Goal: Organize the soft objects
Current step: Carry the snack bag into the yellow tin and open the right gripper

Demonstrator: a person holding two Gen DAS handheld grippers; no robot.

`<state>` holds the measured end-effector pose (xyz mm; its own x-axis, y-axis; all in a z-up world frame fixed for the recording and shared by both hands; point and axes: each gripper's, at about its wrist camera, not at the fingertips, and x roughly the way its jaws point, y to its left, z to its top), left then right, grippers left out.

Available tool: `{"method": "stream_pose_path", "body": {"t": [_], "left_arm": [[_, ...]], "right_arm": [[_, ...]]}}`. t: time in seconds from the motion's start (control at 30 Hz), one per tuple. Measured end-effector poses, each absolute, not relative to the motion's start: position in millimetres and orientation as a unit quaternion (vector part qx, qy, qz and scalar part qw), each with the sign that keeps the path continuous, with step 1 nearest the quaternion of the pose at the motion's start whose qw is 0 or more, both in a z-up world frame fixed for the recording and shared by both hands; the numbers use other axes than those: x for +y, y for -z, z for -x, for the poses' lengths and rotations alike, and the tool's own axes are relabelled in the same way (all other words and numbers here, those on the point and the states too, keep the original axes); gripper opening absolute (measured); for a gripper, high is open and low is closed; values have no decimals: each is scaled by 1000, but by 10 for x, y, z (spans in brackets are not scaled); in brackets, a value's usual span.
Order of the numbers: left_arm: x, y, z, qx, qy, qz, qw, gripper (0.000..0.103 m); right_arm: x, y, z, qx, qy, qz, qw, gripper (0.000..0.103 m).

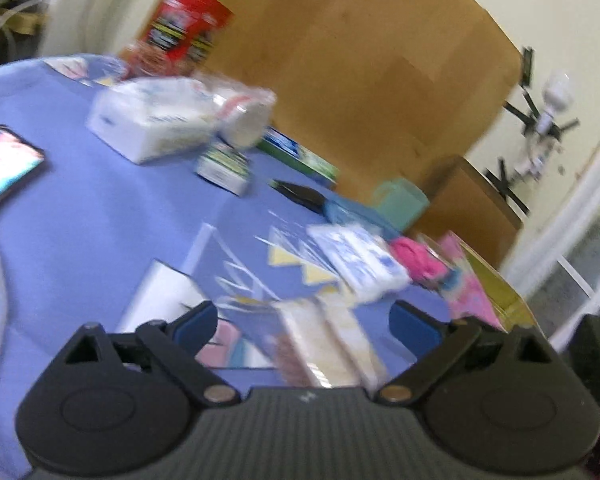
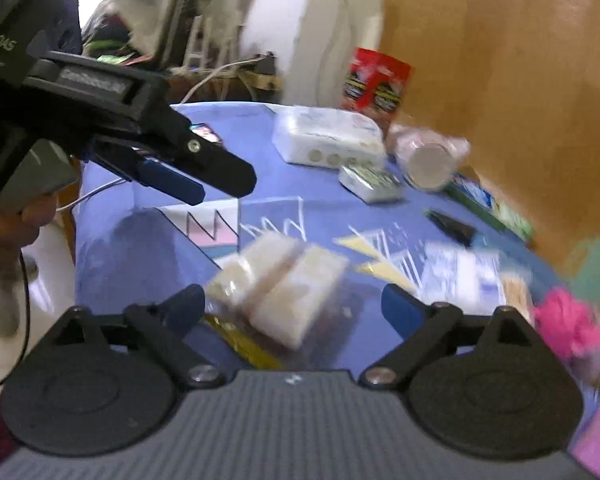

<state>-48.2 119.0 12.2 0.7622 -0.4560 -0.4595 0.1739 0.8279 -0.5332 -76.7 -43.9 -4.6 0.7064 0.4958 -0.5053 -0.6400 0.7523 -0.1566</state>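
A clear packet of beige spongy blocks point(image 2: 284, 292) lies on the blue tablecloth point(image 2: 140, 248), between the wide-apart fingers of my right gripper point(image 2: 294, 304); the pads do not touch it. In the left wrist view the same packet point(image 1: 328, 344) shows low between the fingers of my left gripper point(image 1: 306, 320), which is open and holds nothing. The right view catches the left gripper point(image 2: 224, 188) from the side, hovering over the cloth's left part. A pink fluffy item point(image 2: 568, 324) point(image 1: 416, 260) and a white-blue packet point(image 2: 460, 276) point(image 1: 360, 264) lie to the right.
At the far side lie a white tissue pack point(image 1: 152, 124), a clear bag with a cup point(image 1: 244, 116), a small box point(image 1: 224, 168), a red box point(image 1: 188, 28) and a black tool point(image 1: 300, 194). A phone point(image 1: 4, 164) with cable lies left. A teal box point(image 1: 400, 204) stands right.
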Motion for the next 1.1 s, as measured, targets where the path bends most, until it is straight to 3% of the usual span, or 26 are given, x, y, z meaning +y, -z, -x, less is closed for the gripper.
{"method": "stream_pose_path", "body": {"t": [0.1, 0.13, 0.17, 0.2, 0.3, 0.43, 0.67, 0.8, 0.87, 0.97, 1.1], "left_arm": [[1025, -69, 429, 325, 185, 226, 899, 95], [948, -24, 388, 340, 180, 218, 897, 86], [875, 31, 336, 358, 176, 208, 893, 76], [819, 48, 337, 352, 170, 196, 899, 72], [673, -58, 325, 353, 146, 156, 911, 69], [400, -432, 308, 313, 212, 136, 916, 69], [-911, -980, 96, 256, 339, 29, 905, 69], [-1677, -1028, -18, 250, 404, -1, 880, 79], [-1955, -966, -46, 256, 412, -11, 874, 79], [-1993, -870, -7, 262, 404, -15, 876, 79], [-1562, -750, 42, 262, 365, -5, 893, 87]], "right_arm": [[-492, 90, 708, 247, -336, 124, 900, 96], [-504, 129, 619, 253, -341, 122, 897, 95], [-447, 172, 578, 262, -345, 119, 893, 85], [-397, 208, 564, 261, -345, 118, 894, 77], [-422, 165, 601, 248, -327, 116, 904, 58], [-878, 103, 674, 215, -292, 74, 929, 56], [-1830, -290, 1151, 124, -131, 30, 983, 56], [-2442, -383, 1372, 112, -30, 10, 993, 57], [-2719, -365, 1381, 122, 32, 0, 992, 62], [-3041, -296, 1414, 130, 112, -12, 985, 64], [-3292, -329, 1555, 90, 133, -84, 983, 65]]}}
